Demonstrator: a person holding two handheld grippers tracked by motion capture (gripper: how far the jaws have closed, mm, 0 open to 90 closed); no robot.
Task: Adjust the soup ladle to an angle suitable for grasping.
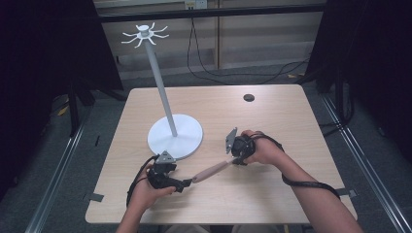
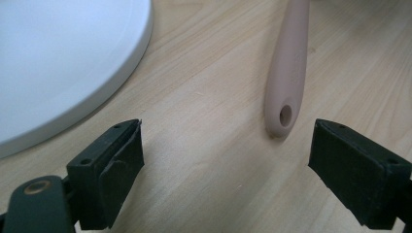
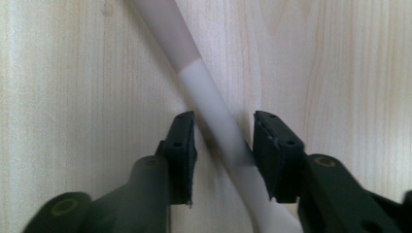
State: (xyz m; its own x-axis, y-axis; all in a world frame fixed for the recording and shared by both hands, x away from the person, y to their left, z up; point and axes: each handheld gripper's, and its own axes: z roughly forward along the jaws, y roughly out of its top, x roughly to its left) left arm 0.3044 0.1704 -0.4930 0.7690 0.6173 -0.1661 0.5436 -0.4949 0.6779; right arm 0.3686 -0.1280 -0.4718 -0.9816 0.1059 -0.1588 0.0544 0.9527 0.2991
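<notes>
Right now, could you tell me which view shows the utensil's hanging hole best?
The left gripper view: the hole faces the camera at the handle's end. The high view shows the whole utensil, hole too small; the right gripper view shows its pale shaft.

There's the utensil point(image 1: 212, 171), lying flat on the wood: a pale pink handle that swells to a rounded tip pierced by a small hanging hole, joined to a slimmer whitish shaft. The holed tip sits just ahead of the left gripper point(image 1: 187, 183); the shaft runs slantwise between the right gripper point(image 1: 236, 160) pads.
</notes>
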